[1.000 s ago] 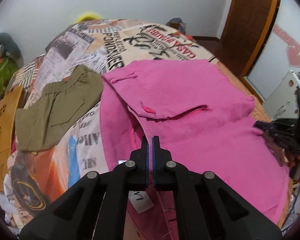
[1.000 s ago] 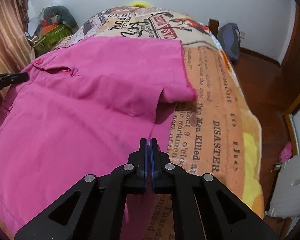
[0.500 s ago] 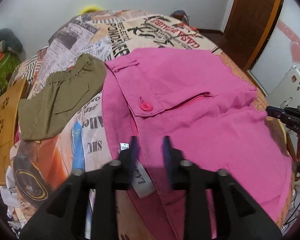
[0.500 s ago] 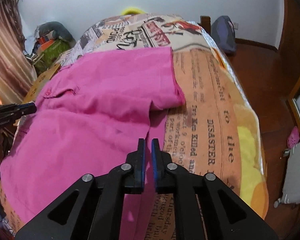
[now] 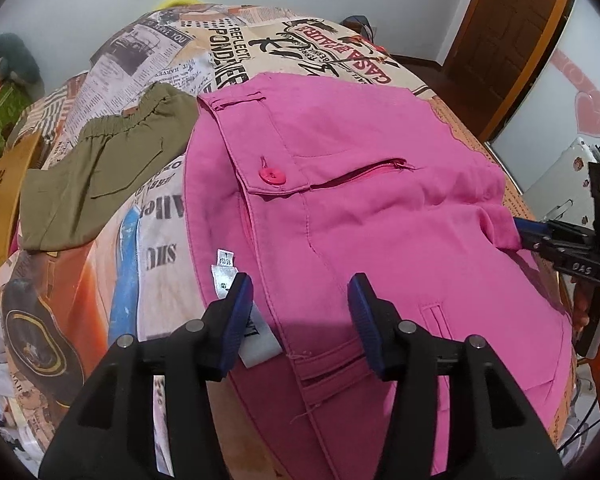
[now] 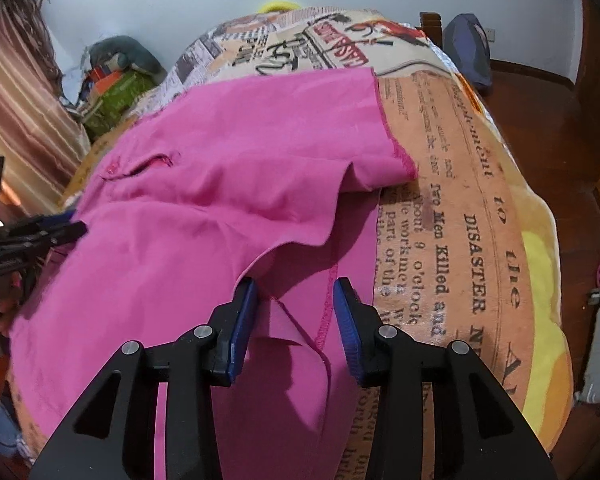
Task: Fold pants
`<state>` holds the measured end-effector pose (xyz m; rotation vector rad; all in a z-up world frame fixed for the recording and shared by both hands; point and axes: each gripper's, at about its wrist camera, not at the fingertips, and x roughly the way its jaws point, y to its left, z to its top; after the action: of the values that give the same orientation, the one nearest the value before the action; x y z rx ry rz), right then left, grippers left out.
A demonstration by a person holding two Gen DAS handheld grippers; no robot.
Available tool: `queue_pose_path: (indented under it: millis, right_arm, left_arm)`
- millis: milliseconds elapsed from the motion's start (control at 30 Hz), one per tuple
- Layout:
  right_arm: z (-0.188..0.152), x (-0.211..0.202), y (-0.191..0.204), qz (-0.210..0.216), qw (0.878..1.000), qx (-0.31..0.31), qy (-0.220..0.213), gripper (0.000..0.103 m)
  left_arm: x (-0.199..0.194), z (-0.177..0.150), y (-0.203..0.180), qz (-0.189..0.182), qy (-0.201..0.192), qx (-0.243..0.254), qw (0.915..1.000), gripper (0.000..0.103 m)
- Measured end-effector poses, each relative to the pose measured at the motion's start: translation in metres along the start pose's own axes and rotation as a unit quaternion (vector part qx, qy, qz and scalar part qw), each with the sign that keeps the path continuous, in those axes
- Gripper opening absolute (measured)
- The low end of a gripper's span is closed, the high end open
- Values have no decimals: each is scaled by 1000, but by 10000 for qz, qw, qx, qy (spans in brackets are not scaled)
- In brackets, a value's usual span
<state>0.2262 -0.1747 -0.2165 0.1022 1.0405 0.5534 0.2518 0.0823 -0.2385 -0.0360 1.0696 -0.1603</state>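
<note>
left wrist view is showing the left gripper [image 5: 300, 292] spread wide and gripping nothing, hovering over the waistband of the pink pants [image 5: 360, 220], which are lying folded across the newspaper-print bedspread [image 5: 156, 216] toward its right edge. a white label [image 5: 226, 276] is sticking out beside the left finger. olive shorts [image 5: 100, 168] are lying near the left edge. the right gripper [image 6: 296, 296] is also released, straddling a stitched hem.
</note>
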Motion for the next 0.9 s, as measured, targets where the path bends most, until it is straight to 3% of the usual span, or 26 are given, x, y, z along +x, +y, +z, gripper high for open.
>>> queue_pose_path:
  millis: [167,467,533,600,633,667,767,900]
  right_arm:
    - [8,-21,5,-6,9995,-67,-303,36]
    - [0,25,3,-191,9995,-72,243,36]
    - [0,24,1,-147,9998,-29,150,36]
    - [2,24,3,-183,9997,-73,135,29]
    - [3,24,6,-137,9997,-130,159,14]
    - [3,25,7,-83,9997,-167,187,9]
    - [1,21,14,-224,9989,-379,128,7]
    - [-1,3,12,-231,9990,-369,-81,7]
  left_arm:
    - [0,0,-3,69,-10,59,10000,51]
    - [-8,-5,-1,-176,11,-75,9998,51]
    - [-8,-6,-2,-180,15,-51,9998,50]
    - [-9,-6,-4,-180,-13,-17,9998,40]
    - [-9,-6,-6,-167,-25,-3,9999,37]
    - [-9,-6,-7,-169,-38,6,9998,30]
    - [-10,-4,-11,-163,-53,52,9998,14]
    - [-12,-2,-9,-132,-63,38,9999,9]
